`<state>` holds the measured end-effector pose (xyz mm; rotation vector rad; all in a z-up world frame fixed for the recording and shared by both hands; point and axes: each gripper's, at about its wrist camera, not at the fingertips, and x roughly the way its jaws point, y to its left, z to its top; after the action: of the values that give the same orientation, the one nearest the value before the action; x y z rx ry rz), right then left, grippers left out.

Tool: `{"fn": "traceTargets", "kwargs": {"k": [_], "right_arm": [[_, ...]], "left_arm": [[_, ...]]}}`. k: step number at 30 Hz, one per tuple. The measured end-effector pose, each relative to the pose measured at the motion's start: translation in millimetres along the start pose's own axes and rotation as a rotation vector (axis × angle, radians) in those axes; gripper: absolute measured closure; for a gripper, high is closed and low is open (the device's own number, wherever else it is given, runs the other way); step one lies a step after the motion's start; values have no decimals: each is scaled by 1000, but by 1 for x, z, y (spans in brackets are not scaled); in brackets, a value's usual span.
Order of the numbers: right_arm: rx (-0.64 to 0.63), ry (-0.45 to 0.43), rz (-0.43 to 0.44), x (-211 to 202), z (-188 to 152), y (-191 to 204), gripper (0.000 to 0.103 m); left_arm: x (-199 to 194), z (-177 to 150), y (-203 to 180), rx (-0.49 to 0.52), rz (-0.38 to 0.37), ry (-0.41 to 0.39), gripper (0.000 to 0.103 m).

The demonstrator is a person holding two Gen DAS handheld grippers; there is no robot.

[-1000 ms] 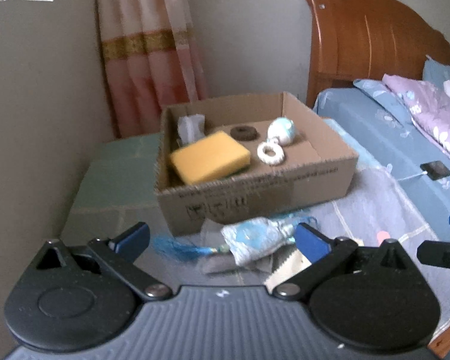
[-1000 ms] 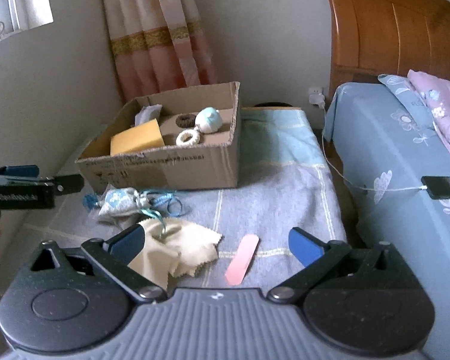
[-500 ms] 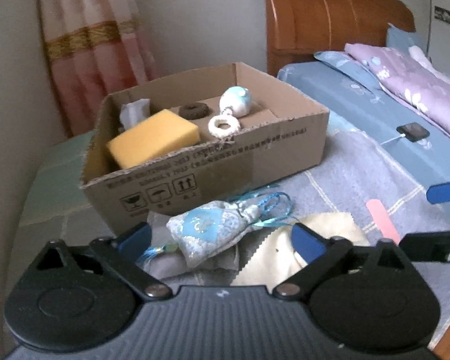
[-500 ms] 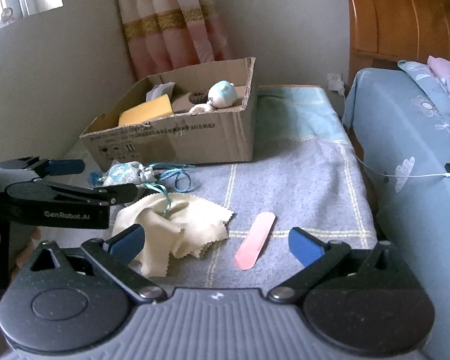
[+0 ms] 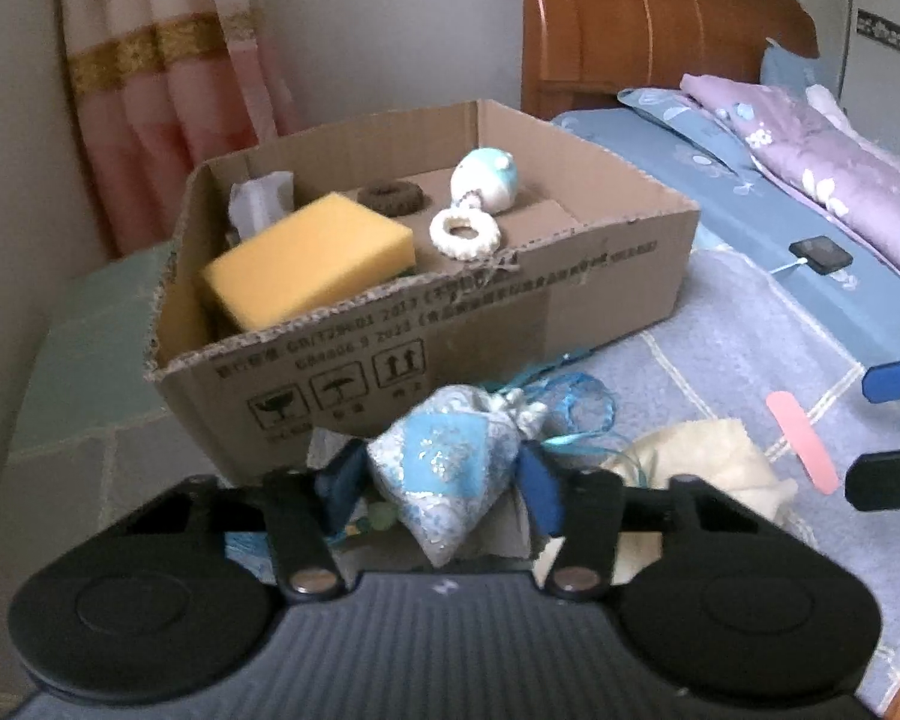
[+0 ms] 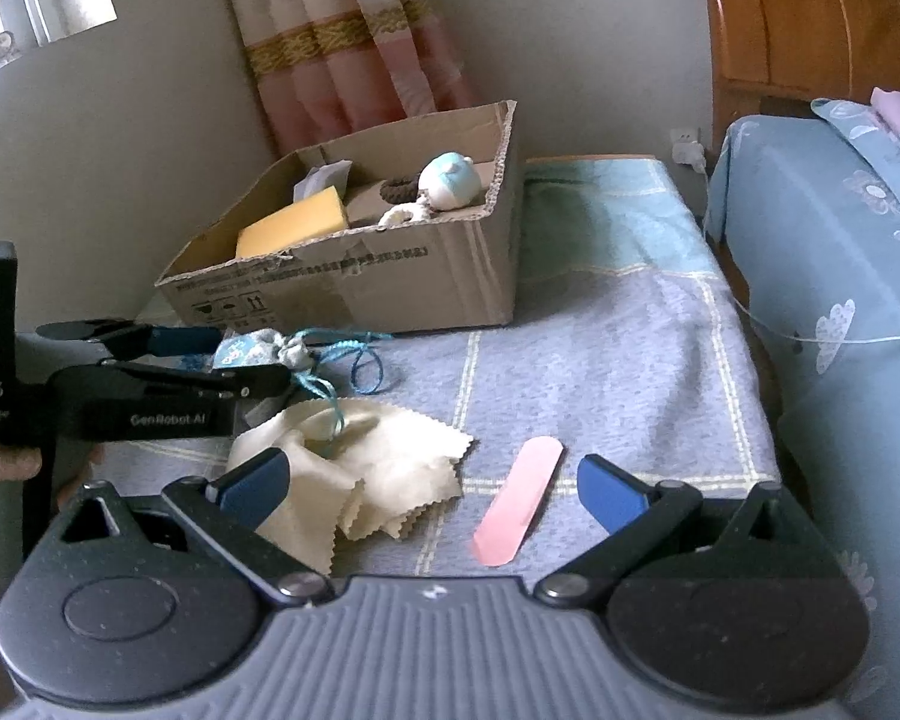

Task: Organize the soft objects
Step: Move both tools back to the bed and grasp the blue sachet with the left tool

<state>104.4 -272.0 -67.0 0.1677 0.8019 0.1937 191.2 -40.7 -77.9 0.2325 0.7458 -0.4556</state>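
My left gripper (image 5: 441, 477) is shut on a blue and white fabric sachet (image 5: 450, 468) with a blue cord, just in front of the cardboard box (image 5: 570, 312); it also shows in the right wrist view (image 6: 234, 369), where the sachet (image 6: 252, 351) sits between its fingers. The box holds a yellow sponge (image 5: 312, 267), a white ring (image 5: 465, 232), a dark ring (image 5: 388, 198), a round blue-white toy (image 5: 486, 177) and a grey cloth (image 5: 261, 204). My right gripper (image 6: 432, 483) is open and empty above a cream cloth (image 6: 354, 480) and a pink strip (image 6: 519, 498).
Everything lies on a blue-grey checked cover (image 6: 600, 372). A bed with blue bedding (image 6: 840, 252) and a wooden headboard (image 5: 648, 30) is on the right. A white cable (image 6: 810, 339) runs over the bed. A wall and pink curtain (image 6: 354, 36) are behind the box.
My left gripper has moved in and closed on the sachet, which now sits between its fingers. My right gripper has drifted slightly and stays open.
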Motion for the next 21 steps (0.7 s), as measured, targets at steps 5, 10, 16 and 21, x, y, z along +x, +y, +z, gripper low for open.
{"fn": "traceTargets", "kwargs": {"k": [5,10,16,21], "right_arm": [[10,6,12,1,0,1,0],[21,15,33,1,-1,3,0],[-13,22,34,2,-3,11,0],[-62,24,38,2,-6,20,0]], "left_arm": [[-5,-1,0,-9,-18,2,77],[-16,-5,-1,-30,-15,7,78],[-26,-11,0,-71,-5,27,78],[-37,-15,1,-90,9,19,78]]}}
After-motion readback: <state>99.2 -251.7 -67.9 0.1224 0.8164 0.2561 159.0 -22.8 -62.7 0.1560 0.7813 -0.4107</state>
